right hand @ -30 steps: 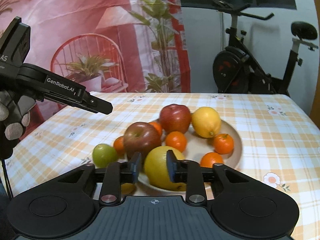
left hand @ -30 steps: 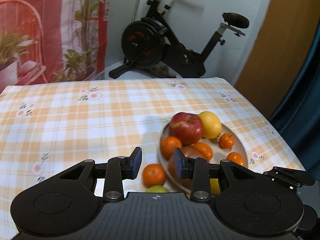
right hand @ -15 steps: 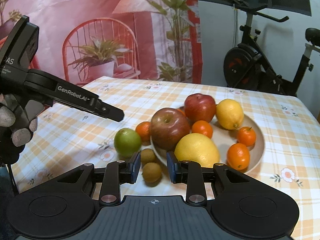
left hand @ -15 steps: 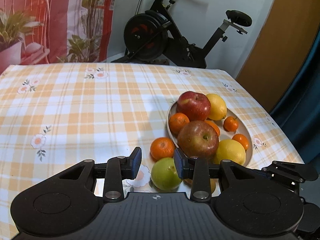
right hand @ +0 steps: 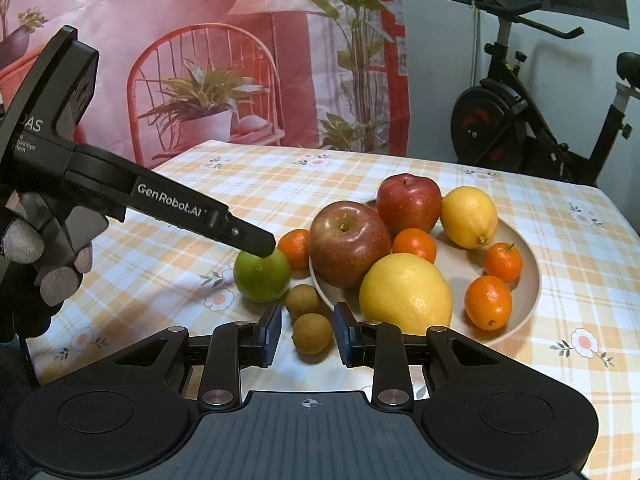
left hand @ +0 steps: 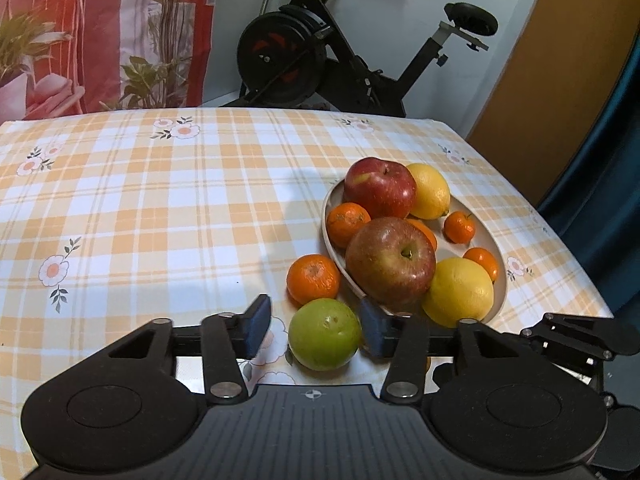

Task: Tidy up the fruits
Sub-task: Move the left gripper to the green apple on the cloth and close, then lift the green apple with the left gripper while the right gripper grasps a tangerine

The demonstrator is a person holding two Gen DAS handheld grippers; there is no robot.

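Green fruit (left hand: 325, 334) sits dead ahead between the left gripper (left hand: 316, 330) fingers, spread wide, gripping nothing; right gripper (right hand: 307, 334) also open, empty.

Both grippers are matte black plastic with silver pivot screws and bluish finger pads (left hand: 256, 330). The left gripper (right hand: 256, 242) carries white "GenRobot.AI" lettering; a grey-tipped black glove (right hand: 44, 264) holds it.

"genrobot.ai" printed in white along the left claw (right hand: 256, 242)
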